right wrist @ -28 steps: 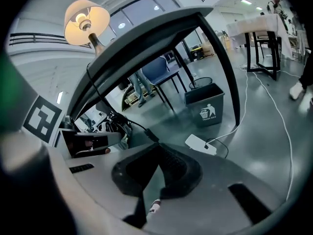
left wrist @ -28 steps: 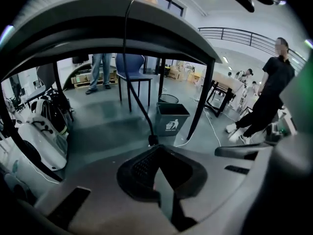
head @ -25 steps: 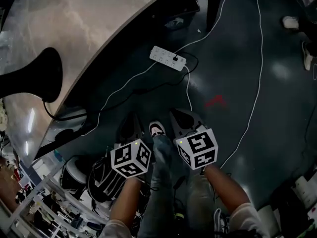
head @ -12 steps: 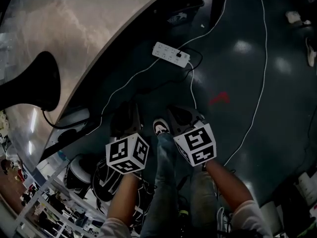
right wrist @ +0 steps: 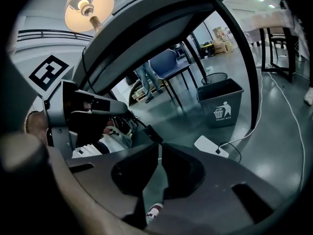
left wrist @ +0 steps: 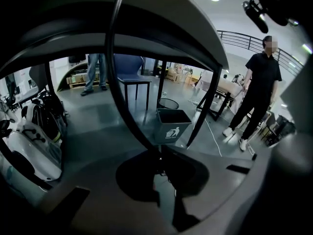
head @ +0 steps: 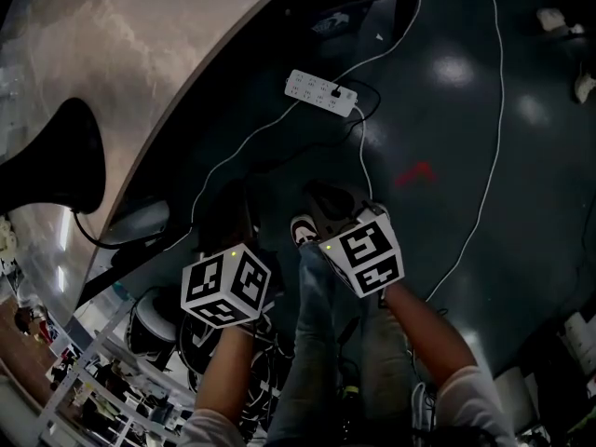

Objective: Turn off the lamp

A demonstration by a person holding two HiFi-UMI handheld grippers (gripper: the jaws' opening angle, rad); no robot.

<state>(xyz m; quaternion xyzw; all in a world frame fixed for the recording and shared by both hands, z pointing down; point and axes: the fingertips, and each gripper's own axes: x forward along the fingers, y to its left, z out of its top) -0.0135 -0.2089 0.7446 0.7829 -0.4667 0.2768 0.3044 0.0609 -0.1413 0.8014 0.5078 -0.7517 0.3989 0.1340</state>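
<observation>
While the lamp (right wrist: 89, 6) glows, its base seems hidden.

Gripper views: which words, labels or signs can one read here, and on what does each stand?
"TRASH BOX": small white print under a white litter sign, on the grey bin, right gripper view.
Left gripper view: the same sign shows on the bin, but its print is too small to read.
Marker cube: a black-and-white square pattern only, no letters.

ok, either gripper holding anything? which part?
Left gripper looks shut on the black lamp cord, mid-length, at its jaw tips; right gripper shut, empty.
</observation>
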